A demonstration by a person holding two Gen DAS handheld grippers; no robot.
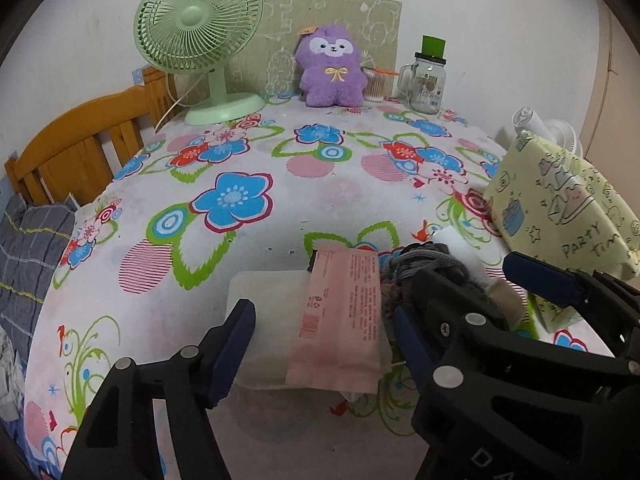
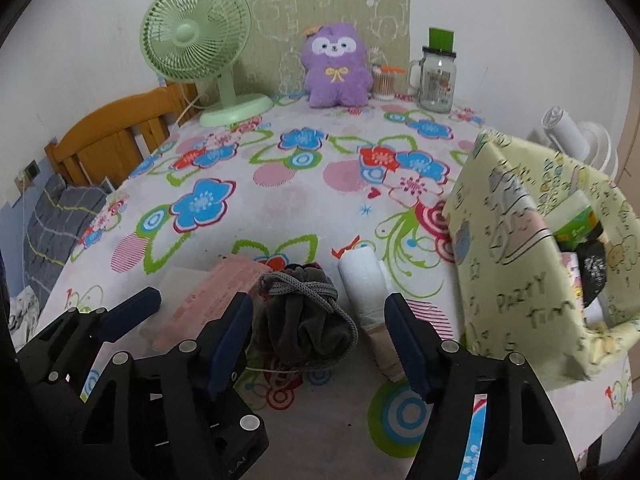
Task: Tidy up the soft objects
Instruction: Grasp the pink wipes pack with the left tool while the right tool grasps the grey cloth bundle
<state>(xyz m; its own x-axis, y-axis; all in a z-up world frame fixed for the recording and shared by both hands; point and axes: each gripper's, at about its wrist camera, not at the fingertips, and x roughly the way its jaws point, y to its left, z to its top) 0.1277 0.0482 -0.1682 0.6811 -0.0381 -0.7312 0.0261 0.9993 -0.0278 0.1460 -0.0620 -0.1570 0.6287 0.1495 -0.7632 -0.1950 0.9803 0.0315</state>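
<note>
On the floral tablecloth a pink wrapped pack (image 1: 340,312) lies on a white soft pad (image 1: 268,304), with a grey drawstring pouch (image 2: 306,320) and a white roll (image 2: 364,280) to its right. My left gripper (image 1: 324,348) is open, its jaws on either side of the pink pack and the pad. My right gripper (image 2: 316,340) is open, its jaws on either side of the grey pouch. The pink pack also shows in the right wrist view (image 2: 216,300). A yellow-green fabric box (image 2: 532,248) stands at the right and holds several items.
A green fan (image 1: 200,36), a purple plush toy (image 1: 332,68), a cotton-swab tub (image 1: 374,86) and a glass mug jar (image 1: 426,80) stand along the back wall. A wooden headboard (image 1: 84,148) and a grey pillow (image 1: 28,248) are left of the table.
</note>
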